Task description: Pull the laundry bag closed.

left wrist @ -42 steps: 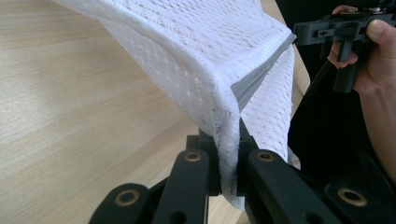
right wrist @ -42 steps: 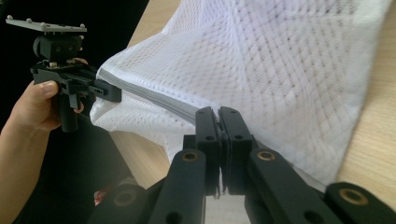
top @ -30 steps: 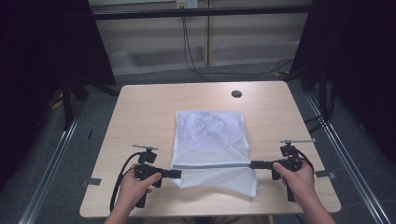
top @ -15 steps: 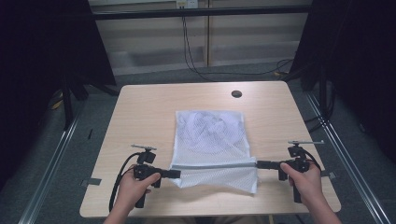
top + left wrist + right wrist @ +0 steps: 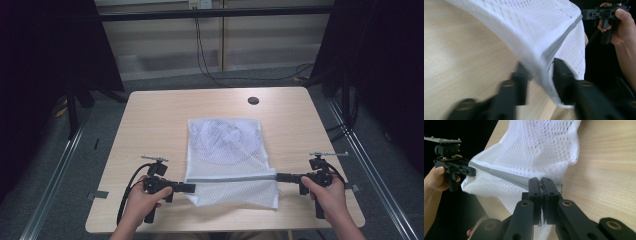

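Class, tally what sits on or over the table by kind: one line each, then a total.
White mesh bag: 1
Hand-held grippers: 2, left gripper and right gripper
Small dark round disc: 1
Total: 4

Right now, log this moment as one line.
left hand-held gripper: jaws just opening, mesh bag between | right hand-held gripper: shut on grey band

Left gripper (image 5: 189, 188) held level near the tabletop's near-left corner, jaws just opened and now apart, pointing toward the right gripper (image 5: 279, 177). Right one level near the near-right corner, jaws pressed together. Both forearms entering over the near edge.
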Tool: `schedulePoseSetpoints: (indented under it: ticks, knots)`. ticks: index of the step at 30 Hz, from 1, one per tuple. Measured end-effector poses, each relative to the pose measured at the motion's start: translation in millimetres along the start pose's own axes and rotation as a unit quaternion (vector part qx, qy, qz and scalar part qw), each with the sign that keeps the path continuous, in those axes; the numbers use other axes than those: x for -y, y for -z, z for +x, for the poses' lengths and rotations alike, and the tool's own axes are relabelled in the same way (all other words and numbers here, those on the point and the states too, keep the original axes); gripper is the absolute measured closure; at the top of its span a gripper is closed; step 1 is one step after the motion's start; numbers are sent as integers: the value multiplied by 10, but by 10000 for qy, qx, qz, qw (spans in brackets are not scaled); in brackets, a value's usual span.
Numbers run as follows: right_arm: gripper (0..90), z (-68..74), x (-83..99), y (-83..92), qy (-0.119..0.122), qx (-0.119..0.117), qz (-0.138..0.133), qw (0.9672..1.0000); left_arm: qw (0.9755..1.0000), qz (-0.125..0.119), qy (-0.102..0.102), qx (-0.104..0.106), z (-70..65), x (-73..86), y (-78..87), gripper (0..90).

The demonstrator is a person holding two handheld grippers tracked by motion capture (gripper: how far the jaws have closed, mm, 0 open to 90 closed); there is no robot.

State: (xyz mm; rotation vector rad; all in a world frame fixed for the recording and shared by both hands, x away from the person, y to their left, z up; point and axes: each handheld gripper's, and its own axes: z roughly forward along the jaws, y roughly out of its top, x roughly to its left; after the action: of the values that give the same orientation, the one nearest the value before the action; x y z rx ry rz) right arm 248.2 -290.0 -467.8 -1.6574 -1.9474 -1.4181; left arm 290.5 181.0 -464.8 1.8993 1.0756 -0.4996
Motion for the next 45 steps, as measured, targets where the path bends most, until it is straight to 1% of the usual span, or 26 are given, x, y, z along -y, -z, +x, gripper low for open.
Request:
schedulePoseSetpoints:
  ticks: [1, 2, 3, 5, 8, 10, 11, 12, 14, 15, 16, 17, 19, 22, 23, 25, 26, 29, 30, 31, 35, 37, 38, 41, 43, 45]
  knots:
    - [866, 4, 0, 4, 31, 14, -43, 10000, 9999, -77, -107, -92, -2, 2, 10, 575]
    - [865, 9, 0, 3, 64, 30, -69, 10000, 9996, -61, -246, -142, 9, -3, 24, 513]
    - [842, 13, -1, 2, 83, 21, -88, 9999, 9993, -97, -304, -193, 4, -2, 29, 465]
    - [720, 21, -2, 2, 138, 14, -270, 9995, 9985, -125, -428, -303, 4, -4, 40, 415]
    - [549, 35, -10, 7, 608, 116, -553, 9966, 9974, -122, -564, -437, 13, -7, 55, 366]
    - [408, 36, -17, 5, 918, 161, -745, 9929, 9960, -249, -670, -536, 19, -15, 67, 297]
    - [345, 31, -23, 4, 1075, 251, -807, 9906, 9949, -312, -740, -615, 23, -22, 80, 266]
    - [294, 25, -26, 3, 1161, 364, -775, 9895, 9941, -361, -760, -687, 22, -29, 93, 240]
    - [243, 9, -25, -2, 1270, 510, -685, 9882, 9921, -459, -788, -867, 21, -46, 127, 181]
    - [229, 2, -23, -1, 1333, 583, -681, 9870, 9915, -501, -775, -916, 19, -55, 140, 158]
    - [217, 0, -21, -1, 1391, 641, -702, 9857, 9898, -534, -837, -1023, 17, -60, 155, 149]
    - [211, 0, -21, 5, 1407, 672, -709, 9852, 9883, -527, -912, -1101, 18, -64, 170, 143]
    - [192, -5, -27, 21, 1465, 777, -768, 9832, 9854, -544, -988, -1276, 18, -70, 183, 122]
    - [178, -11, -39, 59, 1600, 947, -847, 9789, 9800, -622, -1104, -1532, 26, -71, 201, 96]
    - [172, -23, -43, 70, 1646, 1033, -870, 9771, 9779, -618, -1171, -1621, 34, -73, 212, 90]
    - [172, -43, -42, 92, 1680, 1048, -911, 9760, 9748, -662, -1216, -1750, 40, -74, 230, 82]
    - [171, -47, -40, 102, 1670, 1114, -921, 9753, 9735, -653, -1253, -1798, 45, -77, 245, 81]
    - [168, -58, -37, 115, 1691, 1192, -955, 9737, 9705, -772, -1261, -1905, 58, -77, 272, 81]
    - [167, -60, -36, 118, 1715, 1227, -967, 9727, 9690, -755, -1305, -1954, 68, -78, 287, 79]
    - [166, -63, -36, 121, 1726, 1223, -962, 9726, 9692, -787, -1278, -1952, 75, -79, 295, 79]
    - [160, -79, -36, 143, 1769, 1270, -985, 9710, 9656, -834, -1313, -2084, 100, -78, 328, 77]
    - [158, -88, -37, 152, 1775, 1287, -990, 9706, 9642, -858, -1317, -2135, 109, -78, 341, 77]
    - [158, -96, -38, 158, 1804, 1308, -986, 9699, 9642, -871, -1311, -2134, 113, -77, 345, 76]
    - [157, -103, -38, 166, 1810, 1352, -996, 9691, 9618, -866, -1321, -2235, 132, -74, 357, 77]
    - [153, -105, -37, 167, 1798, 1350, -959, 9697, 9620, -864, -1310, -2236, 147, -72, 359, 76]
    - [153, -112, -36, 167, 1827, 1424, -922, 9684, 9616, -879, -1288, -2259, 156, -72, 364, 76]
